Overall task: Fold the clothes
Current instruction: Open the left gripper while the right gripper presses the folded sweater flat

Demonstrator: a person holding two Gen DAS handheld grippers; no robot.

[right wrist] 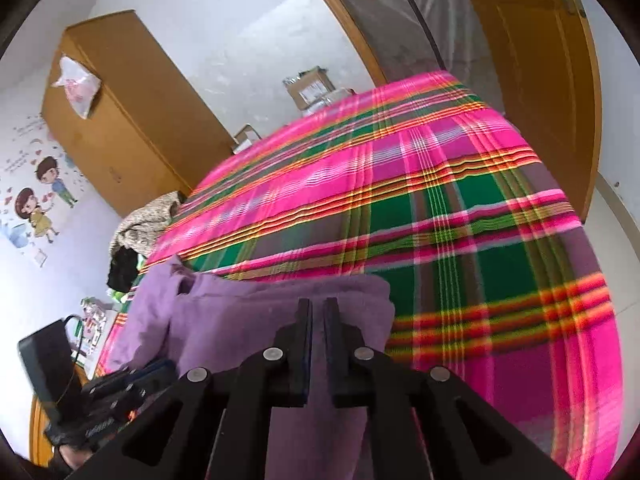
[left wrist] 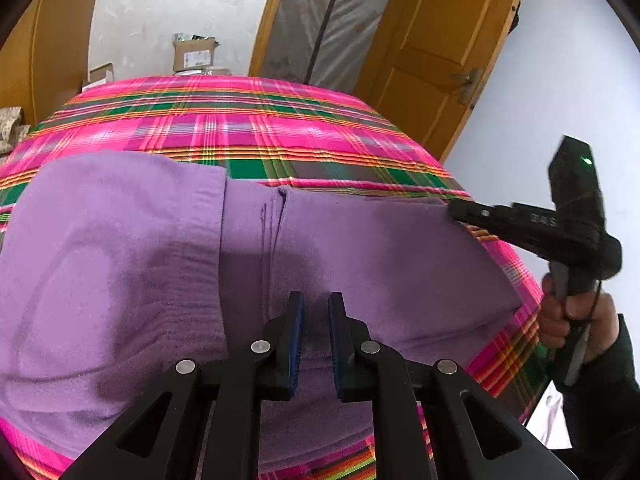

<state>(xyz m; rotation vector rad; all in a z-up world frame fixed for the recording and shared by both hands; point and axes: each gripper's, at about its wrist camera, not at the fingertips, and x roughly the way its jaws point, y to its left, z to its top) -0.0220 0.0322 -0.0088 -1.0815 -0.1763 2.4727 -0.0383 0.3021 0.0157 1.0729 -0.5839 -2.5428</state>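
1. Purple garment (left wrist: 360, 248) lies flat on the bed (left wrist: 248, 128), spread across its near edge, over a pink-green plaid cover.
2. Long axis runs side to side across the left view; a bulkier doubled part sits at left, a flatter panel at right.
3. Left claw (left wrist: 316, 312): jaws nearly together with purple cloth between them near the garment's near middle edge. Reads as pinching the cloth, though the pad contact itself is hard to see.
4. Right claw (right wrist: 317, 316): jaws almost closed over the garment's far right corner. In the left view its tip sits right on that corner at the cloth edge. Looks like a grip on the corner.
5. A hand (left wrist: 568, 316) in a dark sleeve holds the right tool off the bed's right side.
6. Key relation: the right claw is at the end of the long axis, the left claw at mid-length. Bare bed lies beyond the garment, away from both claws.
7. Judgement: a fold is about to start; likely the right corner gets carried leftward over the middle while the left claw anchors.
8. Risk: a thin pinch on the corner may slip.
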